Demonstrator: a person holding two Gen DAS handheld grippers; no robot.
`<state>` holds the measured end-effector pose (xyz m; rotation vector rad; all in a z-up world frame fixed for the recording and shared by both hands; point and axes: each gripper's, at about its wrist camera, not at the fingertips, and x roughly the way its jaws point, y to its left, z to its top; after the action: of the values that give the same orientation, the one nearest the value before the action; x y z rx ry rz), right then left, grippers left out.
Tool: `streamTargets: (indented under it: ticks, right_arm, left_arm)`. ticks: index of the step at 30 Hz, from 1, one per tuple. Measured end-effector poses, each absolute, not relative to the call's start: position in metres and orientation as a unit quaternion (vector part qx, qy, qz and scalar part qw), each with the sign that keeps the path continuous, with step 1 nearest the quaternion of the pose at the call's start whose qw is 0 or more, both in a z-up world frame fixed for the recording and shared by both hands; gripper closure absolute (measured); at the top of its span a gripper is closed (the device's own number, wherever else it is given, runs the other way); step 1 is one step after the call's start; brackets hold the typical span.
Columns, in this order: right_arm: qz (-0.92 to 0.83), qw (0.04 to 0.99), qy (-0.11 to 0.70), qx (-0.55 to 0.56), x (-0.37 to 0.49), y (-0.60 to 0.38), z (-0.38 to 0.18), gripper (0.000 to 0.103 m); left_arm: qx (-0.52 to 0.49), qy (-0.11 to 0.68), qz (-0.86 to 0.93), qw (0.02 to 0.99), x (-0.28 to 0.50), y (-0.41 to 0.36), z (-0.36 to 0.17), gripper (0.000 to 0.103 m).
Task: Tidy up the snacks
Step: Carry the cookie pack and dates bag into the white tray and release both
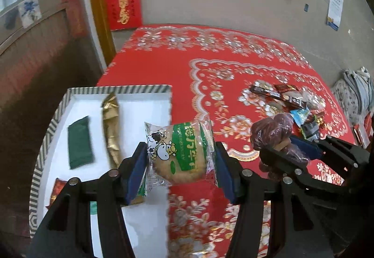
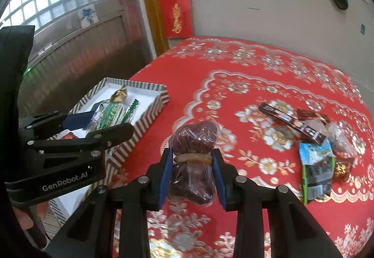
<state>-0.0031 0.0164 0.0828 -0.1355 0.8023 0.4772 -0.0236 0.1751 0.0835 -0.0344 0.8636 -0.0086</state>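
My left gripper (image 1: 180, 157) is shut on a round cake in a clear and green wrapper with a cartoon cow (image 1: 180, 153), held above the right edge of a white box with a striped rim (image 1: 50, 129). It also shows in the right wrist view (image 2: 109, 115). The box holds a green packet (image 1: 79, 142), a gold packet (image 1: 111, 127) and a red one (image 1: 57, 190). My right gripper (image 2: 192, 164) is shut on a clear bag of dark red dates tied with a rubber band (image 2: 194, 139), held above the red tablecloth (image 2: 233, 66). This bag shows in the left wrist view too (image 1: 273, 132).
A pile of loose snacks lies on the cloth to the right: a long dark bar (image 2: 289, 122), a blue and black packet (image 2: 315, 169), and small brown and red wrappers (image 2: 311, 114). A wall with red decorations (image 2: 178, 12) stands behind the table.
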Motion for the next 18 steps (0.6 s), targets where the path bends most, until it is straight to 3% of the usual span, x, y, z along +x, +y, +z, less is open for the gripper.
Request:
streamTargets:
  ticks: [18]
  right_arm:
    - [0.288,0.868,0.391,-0.104,0.006,0.114,0.083,0.070]
  left_arm:
    - [-0.047,0.419,0.068,0.904,-0.033,0.268,0.075,0.047]
